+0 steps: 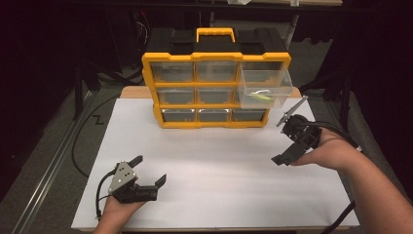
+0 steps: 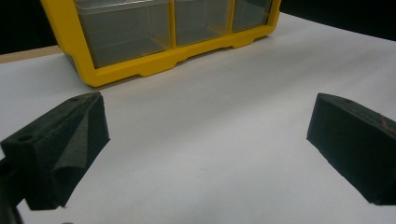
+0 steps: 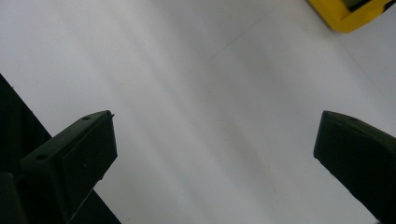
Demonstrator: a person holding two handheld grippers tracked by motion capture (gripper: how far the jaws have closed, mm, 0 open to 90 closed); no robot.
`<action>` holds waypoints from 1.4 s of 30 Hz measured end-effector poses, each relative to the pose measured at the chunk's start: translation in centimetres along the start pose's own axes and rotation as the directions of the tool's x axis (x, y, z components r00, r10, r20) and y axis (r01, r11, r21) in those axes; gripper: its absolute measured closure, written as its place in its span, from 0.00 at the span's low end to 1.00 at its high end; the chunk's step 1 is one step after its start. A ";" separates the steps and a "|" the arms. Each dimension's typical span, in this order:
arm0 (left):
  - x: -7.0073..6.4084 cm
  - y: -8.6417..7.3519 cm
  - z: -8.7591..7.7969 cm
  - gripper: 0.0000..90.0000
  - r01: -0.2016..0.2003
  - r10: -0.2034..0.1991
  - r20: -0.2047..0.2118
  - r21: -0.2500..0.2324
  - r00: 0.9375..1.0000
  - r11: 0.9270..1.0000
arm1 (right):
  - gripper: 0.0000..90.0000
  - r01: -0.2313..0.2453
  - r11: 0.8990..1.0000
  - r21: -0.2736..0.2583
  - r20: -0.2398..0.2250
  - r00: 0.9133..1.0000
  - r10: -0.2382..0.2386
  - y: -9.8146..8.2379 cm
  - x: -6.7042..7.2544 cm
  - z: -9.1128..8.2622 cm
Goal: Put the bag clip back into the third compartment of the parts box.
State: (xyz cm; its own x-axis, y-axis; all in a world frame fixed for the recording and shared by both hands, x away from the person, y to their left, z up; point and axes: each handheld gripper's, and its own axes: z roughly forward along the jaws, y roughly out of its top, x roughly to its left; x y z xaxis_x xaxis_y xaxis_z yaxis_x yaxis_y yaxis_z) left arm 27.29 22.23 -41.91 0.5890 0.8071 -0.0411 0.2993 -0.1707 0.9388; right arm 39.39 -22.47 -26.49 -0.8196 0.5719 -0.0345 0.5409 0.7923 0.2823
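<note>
High view: yellow organizer (image 1: 214, 87) w/ black top & yellow handle stood upper centre of frame, at the far edge of the white table sheet (image 1: 219, 170). Its top-right clear drawer (image 1: 265, 87) was pulled out, sticking fwd of the cabinet front, w/ a small yellow-green item (image 1: 263, 96) lying on its floor; can't tell what it is. Right gripper (image 1: 287, 141) sat mid-right of frame, just below & right of that drawer, not touching it; jaws wide apart, nothing btwn them. Right gripper view: both jaws over bare white sheet, a corner of the organizer at upper right. Left gripper (image 1: 148, 170) rested lower left, well apart from the organizer, jaws also spread wide & empty. Left gripper view: organizer's bottom row across the top of frame.
</note>
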 end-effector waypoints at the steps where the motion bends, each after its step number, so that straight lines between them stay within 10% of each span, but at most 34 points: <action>1: 0.0 0.0 0.0 0.00 0.002 -0.002 0.000 0.000 1.000 1.000 | 0.00 -0.002 1.000 0.004 0.000 1.000 0.002 -0.1 0.0 0.5; 28: 0.2 0.0 -0.1 0.00 0.016 -0.016 0.003 0.002 1.000 1.000 | 0.00 -0.025 0.992 0.122 0.006 1.000 0.024 -2.6 1.5 12.9; 36: 0.2 -0.1 0.0 0.00 0.023 -0.023 0.000 0.002 1.000 1.000 | 0.00 -0.053 0.996 -0.076 0.030 0.998 0.056 -4.0 1.9 12.7; 42: 0.4 -0.1 0.1 0.00 0.028 -0.028 -0.007 0.009 1.000 1.000 | 0.00 -0.105 0.957 -0.269 0.018 0.993 0.114 -5.6 2.2 13.1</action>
State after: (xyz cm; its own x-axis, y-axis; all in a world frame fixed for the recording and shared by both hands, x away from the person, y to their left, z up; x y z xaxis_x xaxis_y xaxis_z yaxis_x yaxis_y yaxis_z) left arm 27.53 22.50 -42.08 0.5749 0.8156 -0.0648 0.3222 -0.1529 0.9343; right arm 37.04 -22.84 -40.71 -0.7491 0.6622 -0.0197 0.5531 0.6414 0.5317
